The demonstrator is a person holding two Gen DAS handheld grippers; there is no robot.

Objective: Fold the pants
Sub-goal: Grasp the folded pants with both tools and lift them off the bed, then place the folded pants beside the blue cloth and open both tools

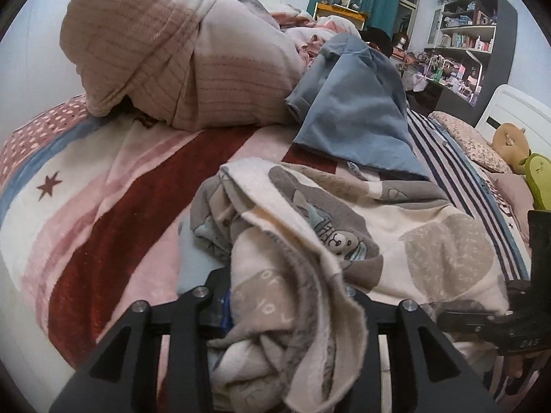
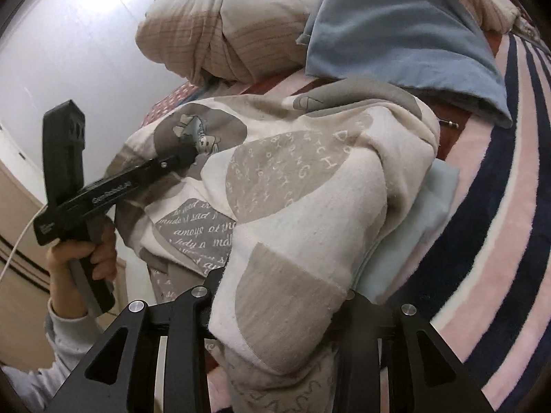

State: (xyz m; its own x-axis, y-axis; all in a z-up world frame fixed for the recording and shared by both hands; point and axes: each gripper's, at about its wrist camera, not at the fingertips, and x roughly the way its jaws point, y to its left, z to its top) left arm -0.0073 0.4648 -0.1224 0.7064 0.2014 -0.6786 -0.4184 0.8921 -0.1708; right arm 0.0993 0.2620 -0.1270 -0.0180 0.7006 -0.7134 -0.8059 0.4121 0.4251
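Observation:
The pants (image 1: 344, 227) are cream with grey patches and cartoon prints, and lie bunched on the bed. My left gripper (image 1: 286, 313) is shut on a bunched edge of them; the fabric drapes over its fingers. My right gripper (image 2: 282, 296) is shut on another part of the pants (image 2: 292, 189), which hang over its fingers and hide the tips. The left gripper (image 2: 179, 160) also shows in the right wrist view, held by a hand, its tip in the fabric. The right gripper's body shows at the right edge of the left wrist view (image 1: 509, 316).
A striped pink, red and white blanket (image 1: 103, 206) covers the bed. A blue garment (image 1: 351, 113) lies behind the pants, with a rolled beige quilt (image 1: 172, 51) beyond it. A pale blue cloth (image 2: 413, 227) lies under the pants. Shelves (image 1: 465, 34) stand far right.

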